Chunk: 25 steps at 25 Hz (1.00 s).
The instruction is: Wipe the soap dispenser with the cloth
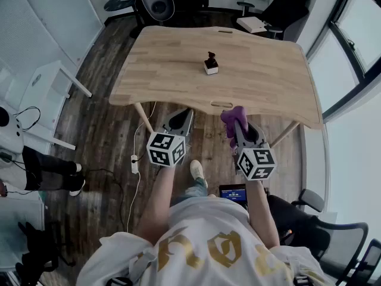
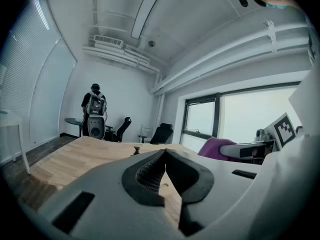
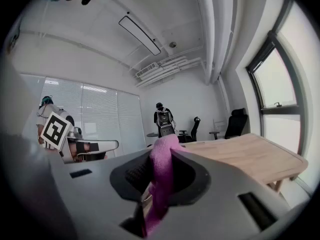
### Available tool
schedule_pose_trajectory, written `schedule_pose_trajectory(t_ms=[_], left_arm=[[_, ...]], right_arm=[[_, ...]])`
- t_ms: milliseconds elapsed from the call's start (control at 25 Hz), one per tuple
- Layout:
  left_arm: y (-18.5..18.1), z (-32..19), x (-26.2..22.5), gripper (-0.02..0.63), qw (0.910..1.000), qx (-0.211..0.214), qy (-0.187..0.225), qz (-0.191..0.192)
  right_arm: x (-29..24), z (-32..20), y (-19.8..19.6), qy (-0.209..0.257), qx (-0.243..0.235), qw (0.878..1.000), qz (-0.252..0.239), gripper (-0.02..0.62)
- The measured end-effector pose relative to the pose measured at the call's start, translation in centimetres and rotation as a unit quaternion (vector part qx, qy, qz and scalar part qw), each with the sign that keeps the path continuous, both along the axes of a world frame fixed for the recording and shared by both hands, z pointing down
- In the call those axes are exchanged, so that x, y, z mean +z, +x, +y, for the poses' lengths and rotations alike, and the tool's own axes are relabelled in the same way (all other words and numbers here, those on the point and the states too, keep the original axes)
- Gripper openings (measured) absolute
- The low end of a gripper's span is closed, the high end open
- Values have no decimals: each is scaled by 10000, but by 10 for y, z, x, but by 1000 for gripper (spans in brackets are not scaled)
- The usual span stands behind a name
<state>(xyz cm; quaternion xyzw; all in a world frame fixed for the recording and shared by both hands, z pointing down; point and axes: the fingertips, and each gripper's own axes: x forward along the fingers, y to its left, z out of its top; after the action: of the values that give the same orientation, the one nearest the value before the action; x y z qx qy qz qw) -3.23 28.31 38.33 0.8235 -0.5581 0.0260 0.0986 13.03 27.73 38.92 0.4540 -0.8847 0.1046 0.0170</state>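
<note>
L hand-held gripper [image 2: 165, 153] shut, R hand-held gripper [image 3: 161, 154] pinching cloth [image 3: 158, 186], both near level

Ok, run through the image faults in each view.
Head view: fisheye bends the table edges. Left gripper view: window blown white, dark corners. Right gripper view: the cloth close to the lens looks soft.

Purple-pink cloth [image 3: 161, 169]. Light brown wooden table [image 1: 178, 58] with thin grain lines. Black on top and white below for the soap dispenser [image 1: 211, 64]. Grey left gripper [image 2: 165, 152] and grey right gripper [image 1: 240, 124], with black ribbed pads [image 2: 147, 176] inside. White cubes [image 1: 166, 149] with black square marks. Dark brown plank floor [image 1: 107, 130]. White shirt [image 1: 196, 243] with gold letters. Black chairs [image 1: 286, 8]. White ceiling [image 2: 200, 24]. Thin level stripes on the blinds [image 3: 100, 119].
</note>
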Motion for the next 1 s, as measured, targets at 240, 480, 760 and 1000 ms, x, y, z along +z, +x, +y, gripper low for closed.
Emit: schedule_pose_trajectory(t_ms=[240, 480, 760, 1000], left_arm=[[6, 4, -3, 9, 9985, 368, -90, 398], [-2, 4, -6, 9, 9992, 253, -11, 324], [-2, 5, -3, 9, 9986, 228, -93, 476], [-1, 7, -8, 9, 9985, 144, -81, 513]], right_arm=[[-6, 0, -4, 54, -87, 9999, 23, 60], [-8, -4, -7, 29, -174, 9998, -4, 60], [-3, -5, -6, -123, -246, 9996, -109, 61], [-5, -5, 0, -127, -318, 9991, -235, 61]])
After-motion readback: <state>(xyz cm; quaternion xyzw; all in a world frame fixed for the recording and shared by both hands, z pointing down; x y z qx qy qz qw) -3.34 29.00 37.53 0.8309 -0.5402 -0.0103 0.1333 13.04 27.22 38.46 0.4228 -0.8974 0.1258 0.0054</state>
